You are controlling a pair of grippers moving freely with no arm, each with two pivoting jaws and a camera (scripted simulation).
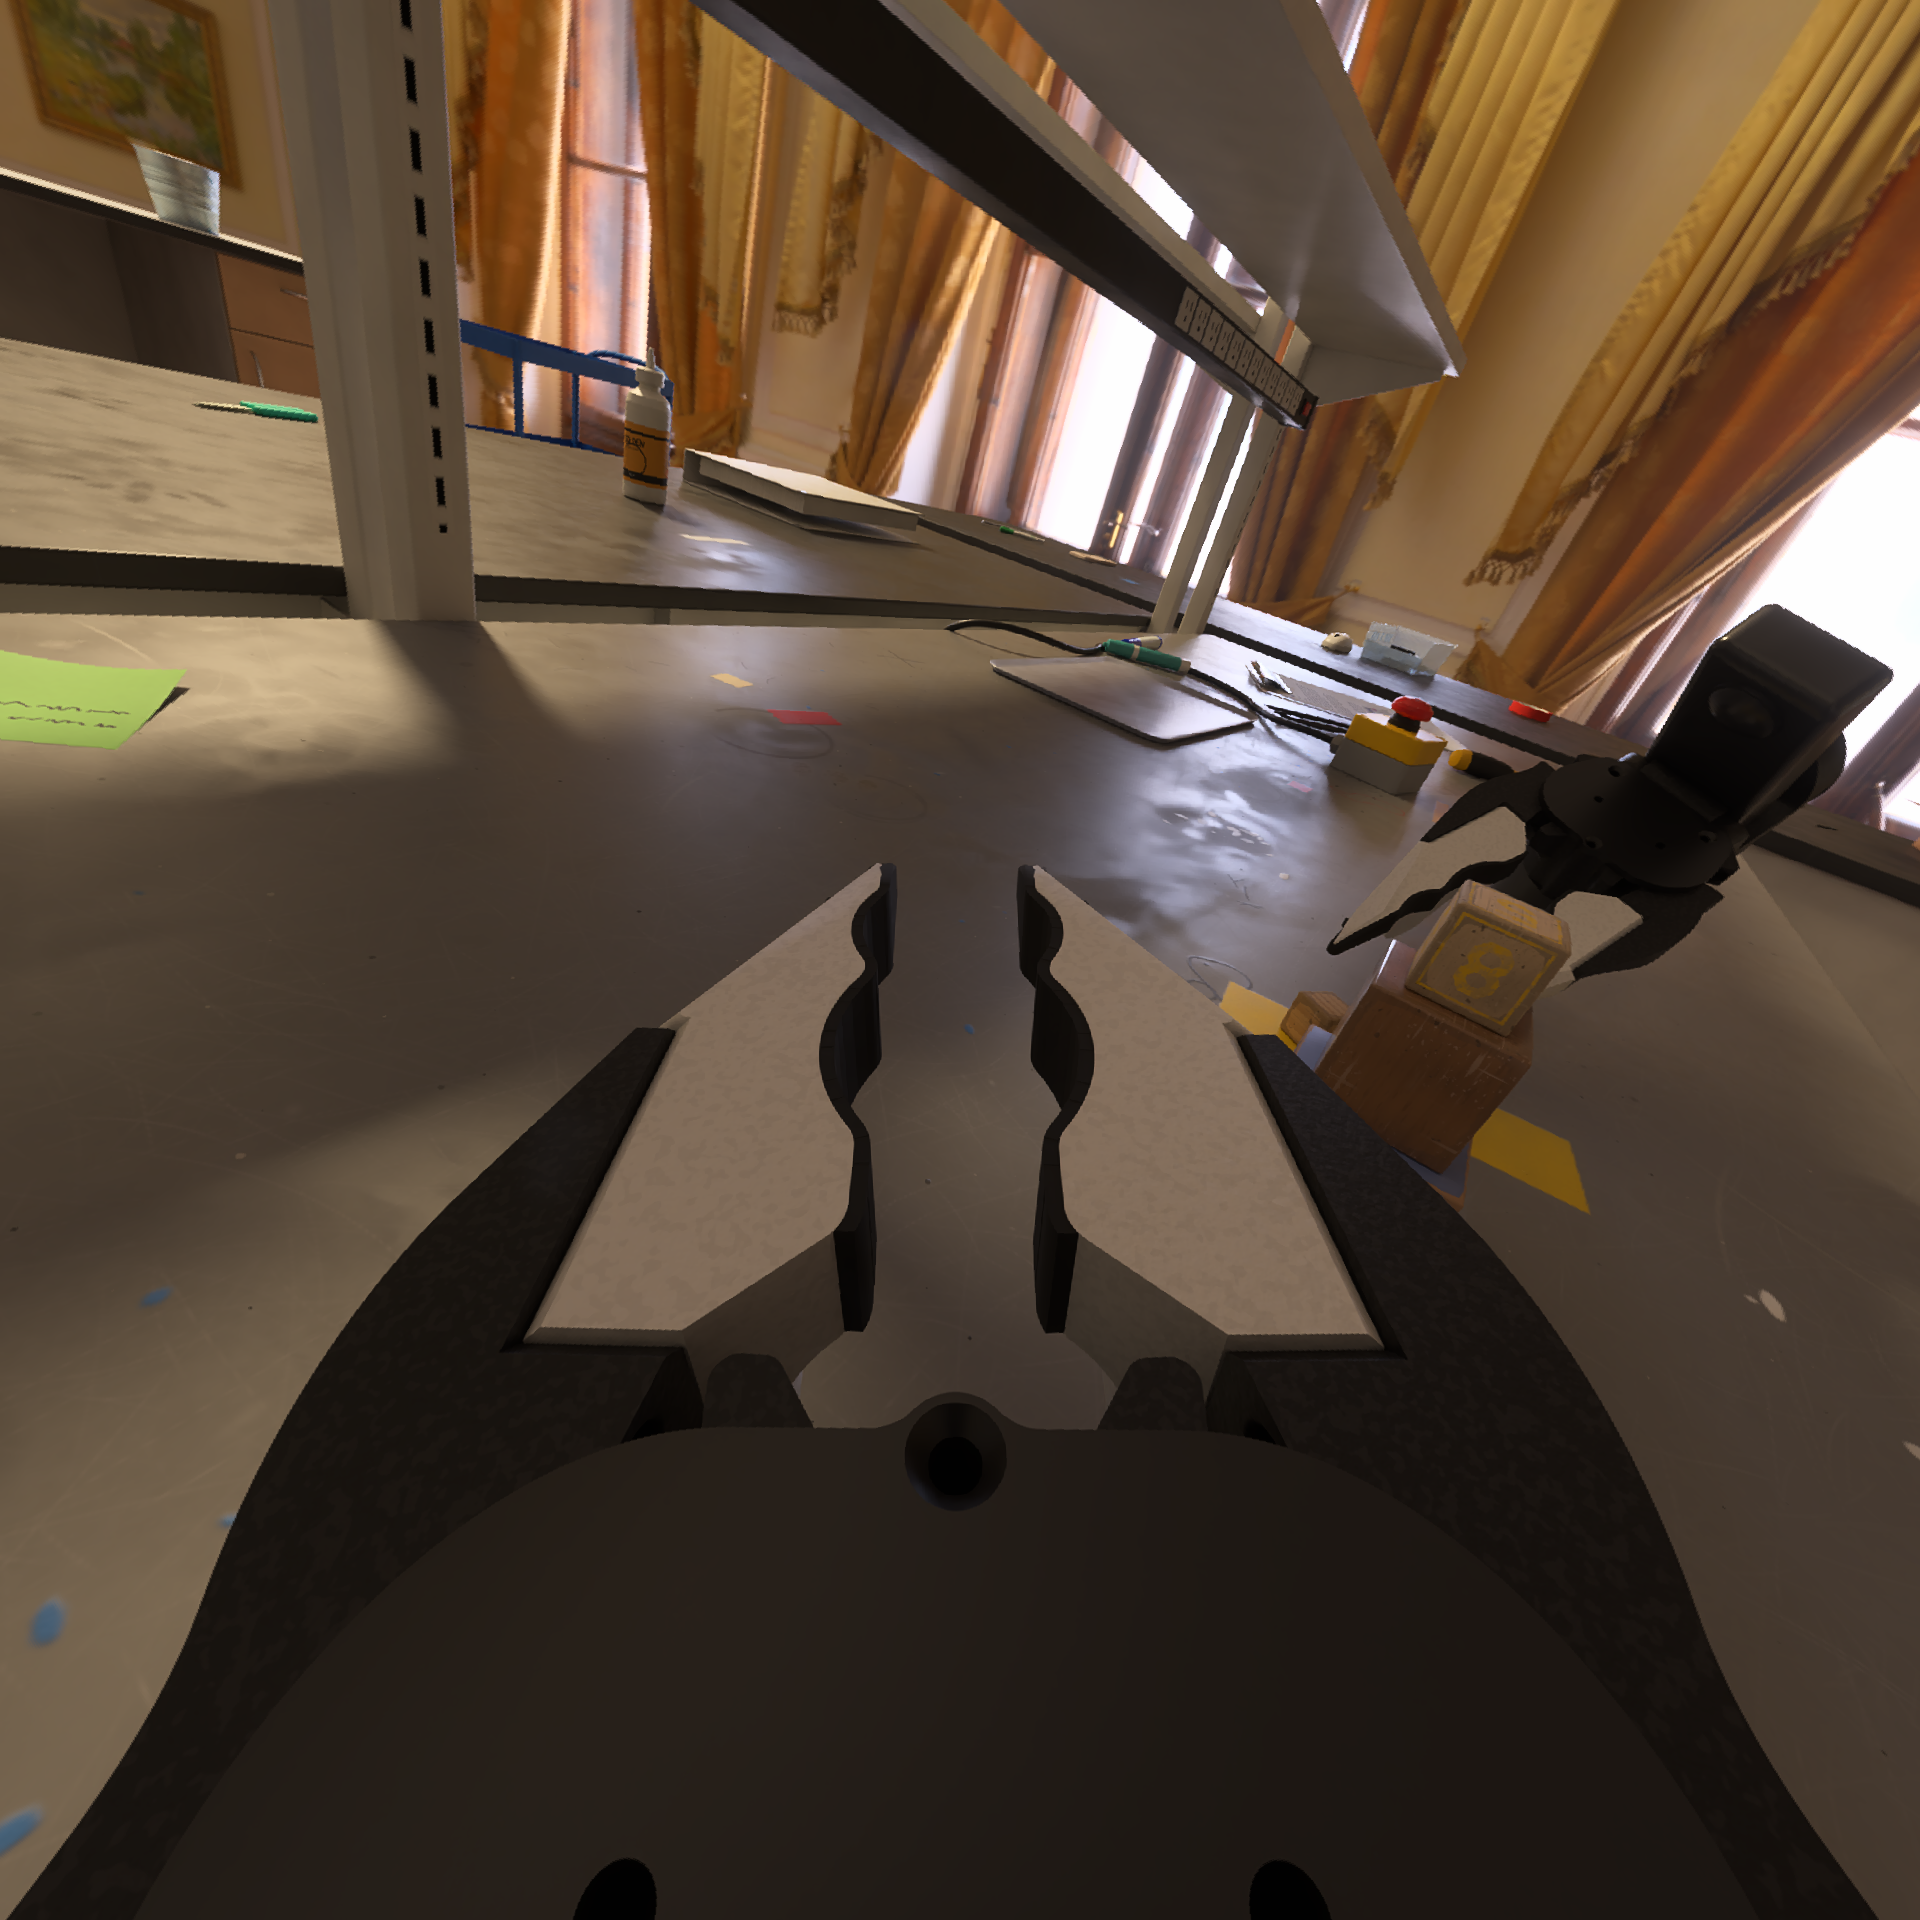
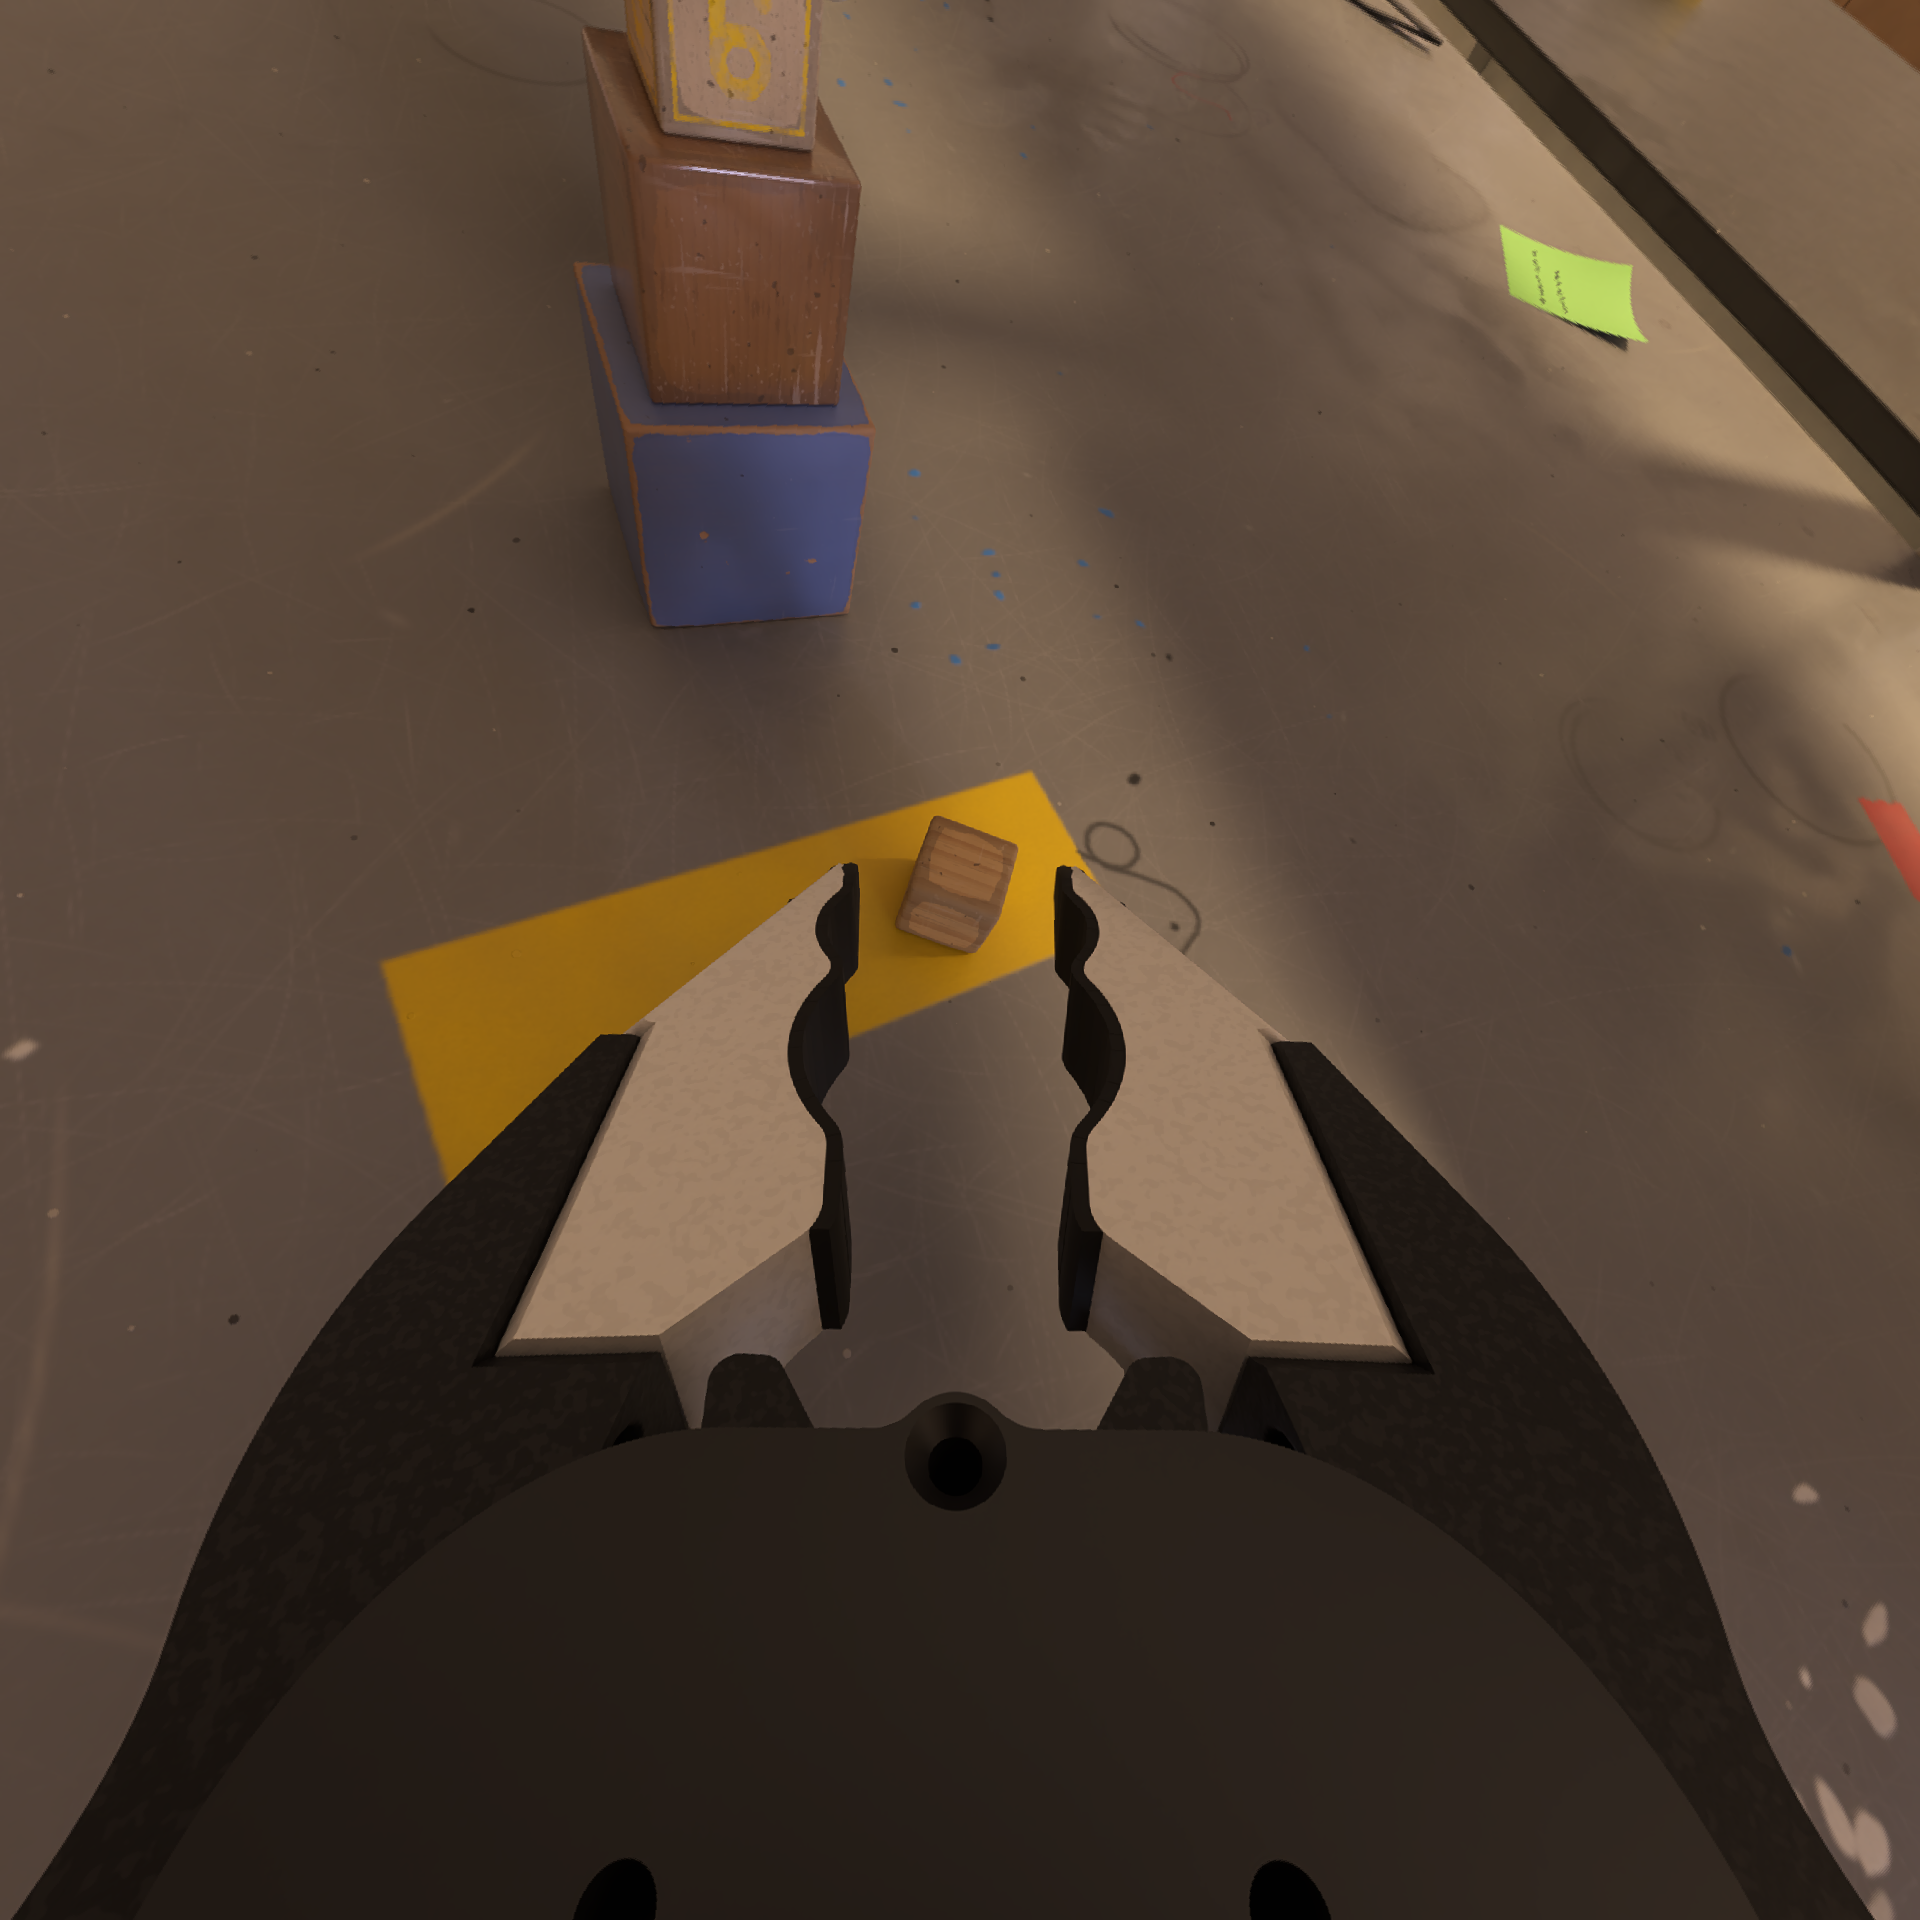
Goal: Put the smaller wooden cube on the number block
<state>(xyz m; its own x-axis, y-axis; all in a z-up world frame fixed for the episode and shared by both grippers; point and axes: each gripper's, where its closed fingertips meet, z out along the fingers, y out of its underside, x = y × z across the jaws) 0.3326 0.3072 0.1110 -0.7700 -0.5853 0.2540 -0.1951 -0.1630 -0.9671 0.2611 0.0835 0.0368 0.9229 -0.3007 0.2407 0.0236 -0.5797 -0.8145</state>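
The smaller wooden cube (image 2: pixel 956 883) lies tilted on a yellow sheet (image 2: pixel 582 987). My right gripper (image 2: pixel 956 878) is open and hovers over it, with one fingertip on each side. Beyond it stands a stack: the number block (image 2: pixel 738 62) on a larger wooden cube (image 2: pixel 738 281) on a blue block (image 2: pixel 748 520). In the left wrist view the number block (image 1: pixel 1486 966), the larger cube (image 1: pixel 1423 1081) and the small cube (image 1: pixel 1311 1013) show at the right, with the right gripper's body (image 1: pixel 1662 821) behind them. My left gripper (image 1: pixel 956 883) is open and empty, well left of the stack.
A green sticky note (image 2: pixel 1569 286) lies to the right, near the table's dark edge. The left wrist view shows a shelf upright (image 1: pixel 384 312), a glue bottle (image 1: pixel 646 436), a flat grey device (image 1: pixel 1132 701), and a yellow box with a red button (image 1: pixel 1387 743) at the back.
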